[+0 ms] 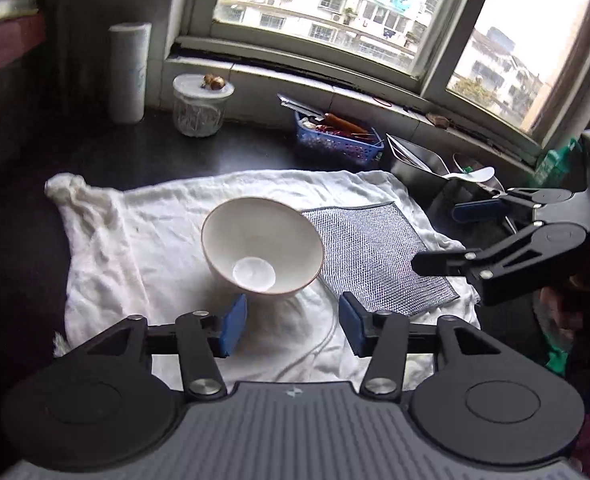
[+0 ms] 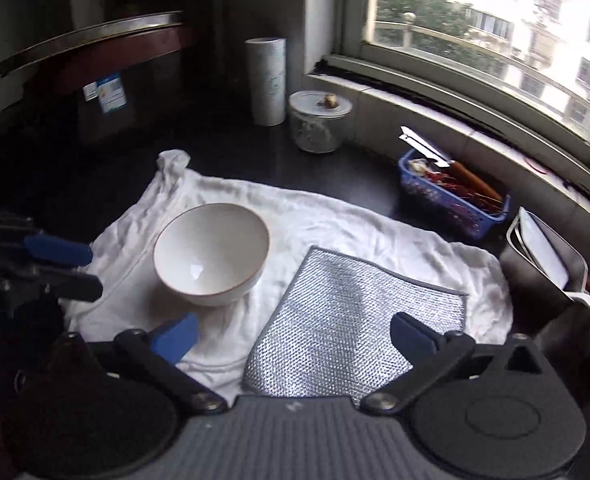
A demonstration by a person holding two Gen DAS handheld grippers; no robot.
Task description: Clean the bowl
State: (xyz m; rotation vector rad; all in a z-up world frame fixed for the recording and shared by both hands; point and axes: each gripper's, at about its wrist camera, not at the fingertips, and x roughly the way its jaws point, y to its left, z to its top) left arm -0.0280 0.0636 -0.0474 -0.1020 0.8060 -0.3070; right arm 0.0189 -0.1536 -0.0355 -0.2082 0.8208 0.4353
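Observation:
A white bowl (image 1: pixel 261 252) stands upright on a white cloth (image 1: pixel 107 252) on the dark counter. A silver mesh scouring cloth (image 1: pixel 371 256) lies flat on the white cloth, right of the bowl. My left gripper (image 1: pixel 293 322) is open and empty, just in front of the bowl. My right gripper (image 2: pixel 295 334) is open and empty, its fingers spread over the near edge of the mesh cloth (image 2: pixel 351 320), with the bowl (image 2: pixel 211 252) to its front left. The right gripper also shows at the right of the left wrist view (image 1: pixel 443 236), and the left gripper at the left of the right wrist view (image 2: pixel 79 270).
Behind the cloth stand a paper towel roll (image 1: pixel 129 74), a lidded glass jar (image 1: pixel 199 106) and a blue basket (image 1: pixel 335 142) of utensils under the window sill. A metal container (image 1: pixel 419 164) with a white spoon sits at the right. A dark appliance (image 2: pixel 107 92) is at the far left.

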